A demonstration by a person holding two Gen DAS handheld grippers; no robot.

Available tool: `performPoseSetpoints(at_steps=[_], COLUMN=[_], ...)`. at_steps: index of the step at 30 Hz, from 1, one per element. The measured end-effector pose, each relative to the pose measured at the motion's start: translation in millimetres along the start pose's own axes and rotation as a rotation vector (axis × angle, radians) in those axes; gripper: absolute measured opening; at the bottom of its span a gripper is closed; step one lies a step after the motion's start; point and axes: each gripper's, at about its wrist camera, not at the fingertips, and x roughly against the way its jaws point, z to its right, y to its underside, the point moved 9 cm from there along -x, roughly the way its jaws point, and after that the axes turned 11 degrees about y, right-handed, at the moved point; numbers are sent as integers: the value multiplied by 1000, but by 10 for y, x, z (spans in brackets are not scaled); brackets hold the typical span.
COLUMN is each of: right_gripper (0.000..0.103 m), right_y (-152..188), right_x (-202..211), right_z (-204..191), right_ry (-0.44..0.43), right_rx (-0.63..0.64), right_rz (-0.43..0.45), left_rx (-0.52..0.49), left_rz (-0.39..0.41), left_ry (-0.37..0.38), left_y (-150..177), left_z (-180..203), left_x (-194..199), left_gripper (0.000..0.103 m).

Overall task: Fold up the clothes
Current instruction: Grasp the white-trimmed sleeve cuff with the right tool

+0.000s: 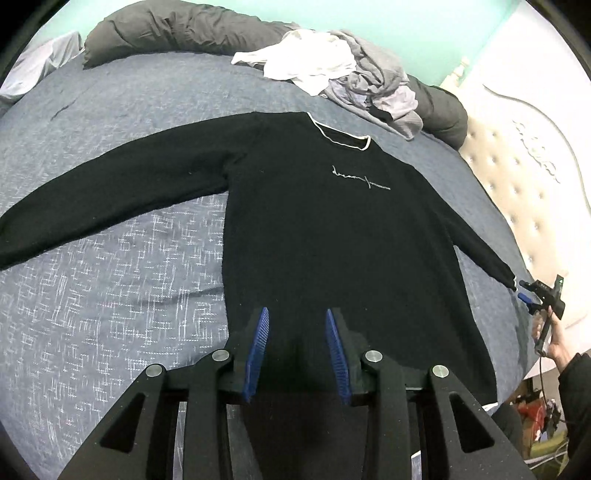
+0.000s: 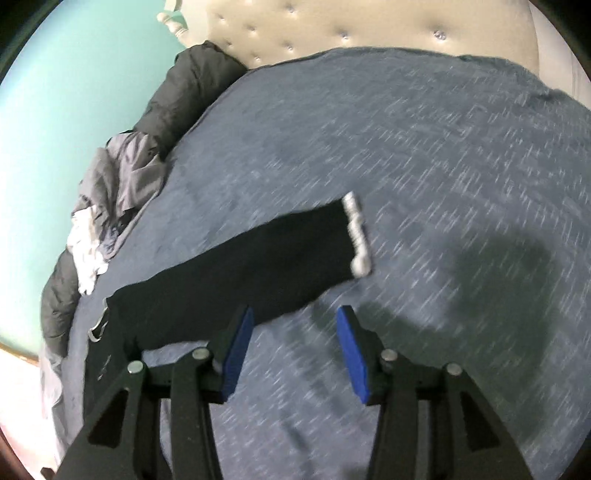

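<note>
A black long-sleeved sweater [image 1: 332, 229] with a white-edged neckline and small white script on the chest lies flat on the bed, both sleeves spread out. My left gripper [image 1: 297, 312] hovers over its lower body near the hem, pads apart, with nothing pinched between them. In the left wrist view my right gripper [image 1: 522, 291], held in a hand, sits just beyond the right cuff. In the blurred right wrist view, the right gripper [image 2: 295, 312] is open over the bed cover, beside the black sleeve [image 2: 258, 266] with its white cuff [image 2: 358, 236].
A blue-grey bed cover [image 1: 110, 277] lies under everything. A pile of white and grey clothes [image 1: 332, 70] sits behind the neckline, with a dark grey duvet roll [image 1: 177, 33] along the far edge. A tufted cream headboard [image 1: 517, 155] stands at the right.
</note>
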Motion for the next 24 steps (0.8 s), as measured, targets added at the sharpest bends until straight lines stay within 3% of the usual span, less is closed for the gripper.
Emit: performPoseSetpoints(at_steps=[2, 12, 17, 19, 24], right_gripper=[58, 59, 19, 10, 8], right_y=[-68, -214, -248, -258, -324], right_x=[-46, -342, -409, -352, -82], right_z=[68, 152, 43, -23, -284], right_ry=[19, 73, 95, 85, 35], right_rx=[-12, 24, 90, 114, 176], right_rz=[14, 44, 48, 69, 149], left_rx=[5, 28, 63, 74, 79], left_rz=[3, 3, 24, 33, 39], left_ry=[-5, -44, -45, -41, -27], left_y=[-12, -16, -46, -61, -87], left_z=[-24, -217, -310, -325, -298], left_x=[4, 35, 71, 82, 99], left_gripper=[35, 35, 35, 35, 35])
